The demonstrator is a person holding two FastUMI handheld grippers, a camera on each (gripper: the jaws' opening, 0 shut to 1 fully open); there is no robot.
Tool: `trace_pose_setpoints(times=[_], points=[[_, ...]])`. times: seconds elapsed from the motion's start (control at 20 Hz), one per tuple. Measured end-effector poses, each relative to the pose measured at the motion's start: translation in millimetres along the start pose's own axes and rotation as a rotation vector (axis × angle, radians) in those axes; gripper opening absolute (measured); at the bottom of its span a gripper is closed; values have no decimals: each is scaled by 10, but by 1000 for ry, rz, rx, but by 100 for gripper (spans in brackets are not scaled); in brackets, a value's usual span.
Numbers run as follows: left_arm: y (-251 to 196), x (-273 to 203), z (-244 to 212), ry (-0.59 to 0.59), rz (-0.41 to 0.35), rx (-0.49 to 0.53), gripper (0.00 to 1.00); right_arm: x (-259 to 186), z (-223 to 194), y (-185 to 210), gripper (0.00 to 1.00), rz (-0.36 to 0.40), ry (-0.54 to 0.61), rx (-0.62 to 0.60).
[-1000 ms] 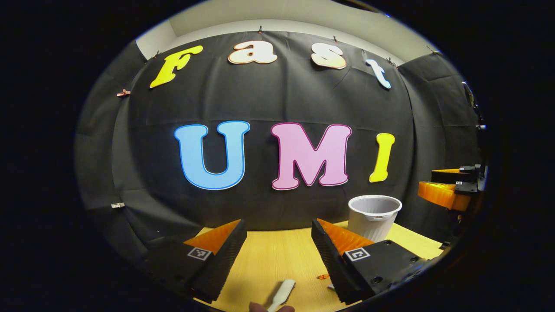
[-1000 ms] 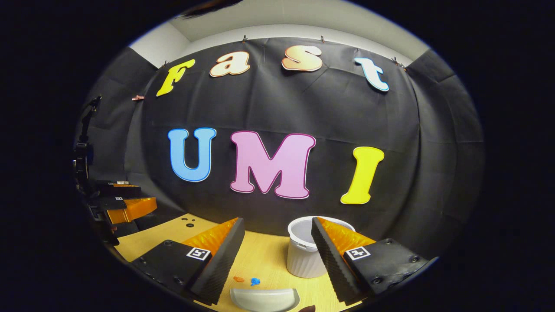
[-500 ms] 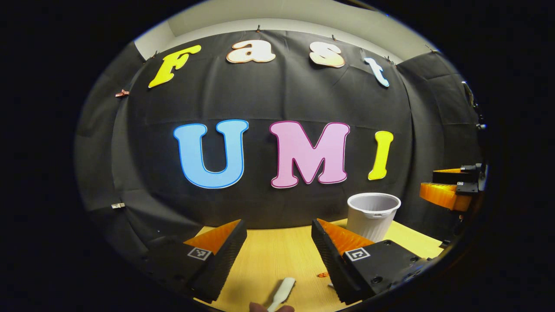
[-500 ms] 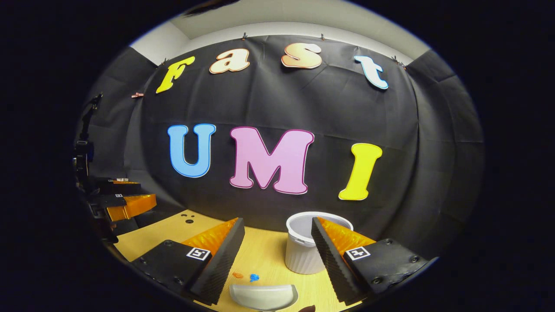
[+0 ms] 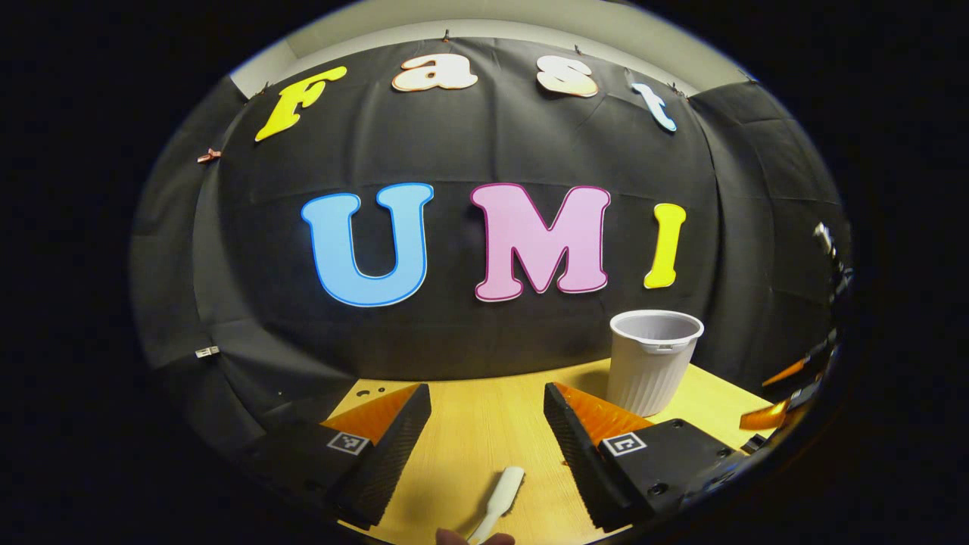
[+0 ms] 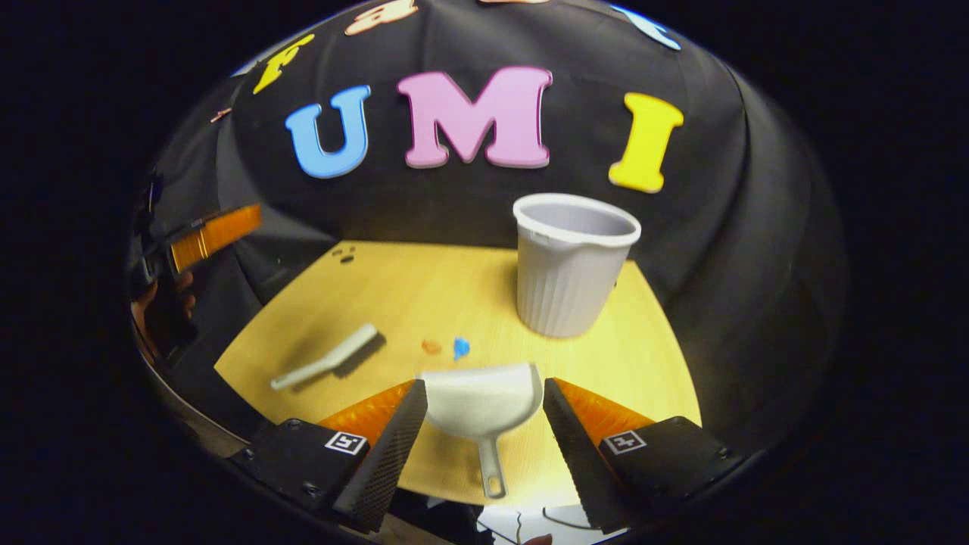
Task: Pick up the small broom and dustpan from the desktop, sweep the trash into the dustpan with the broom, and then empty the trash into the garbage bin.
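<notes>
The white dustpan (image 6: 484,401) lies on the wooden table (image 6: 378,288), its handle (image 6: 492,469) pointing toward me. My right gripper (image 6: 483,382) hovers over it, open, with the pan showing between the two fingers. Just beyond the pan lie an orange scrap (image 6: 431,347) and a blue scrap (image 6: 461,347). The white broom (image 6: 333,356) lies to the left with its dark bristles down. The same broom (image 5: 503,488) shows low between the fingers of my open left gripper (image 5: 486,387). The ribbed white garbage bin (image 6: 573,265) stands upright at the back.
The left gripper (image 6: 212,235) and the hand (image 6: 163,303) holding it hang beyond the table's left edge. The right gripper (image 5: 783,393) sits past the bin (image 5: 655,359) at the far right. Black cloth closes off the back and sides.
The right gripper view has tipped sharply downward, so the tabletop, broom, scraps and whole dustpan now show. The left gripper has tilted down a little. Both stay open.
</notes>
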State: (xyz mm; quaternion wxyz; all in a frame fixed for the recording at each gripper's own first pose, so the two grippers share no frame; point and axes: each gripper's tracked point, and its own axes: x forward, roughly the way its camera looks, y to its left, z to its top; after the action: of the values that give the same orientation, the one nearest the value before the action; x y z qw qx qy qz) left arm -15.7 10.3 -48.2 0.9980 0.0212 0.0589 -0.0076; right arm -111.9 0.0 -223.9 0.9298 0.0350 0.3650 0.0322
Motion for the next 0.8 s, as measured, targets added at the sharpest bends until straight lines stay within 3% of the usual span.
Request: trace_pose_setpoints(times=[0.35,0.8], points=[[88,-79,-130,26,8,31,95,597,-1049,29,94,-7,284,-72],[332,-218,-251,66,83,28,93,1310,-1493,46,85,-37,436,-62]])
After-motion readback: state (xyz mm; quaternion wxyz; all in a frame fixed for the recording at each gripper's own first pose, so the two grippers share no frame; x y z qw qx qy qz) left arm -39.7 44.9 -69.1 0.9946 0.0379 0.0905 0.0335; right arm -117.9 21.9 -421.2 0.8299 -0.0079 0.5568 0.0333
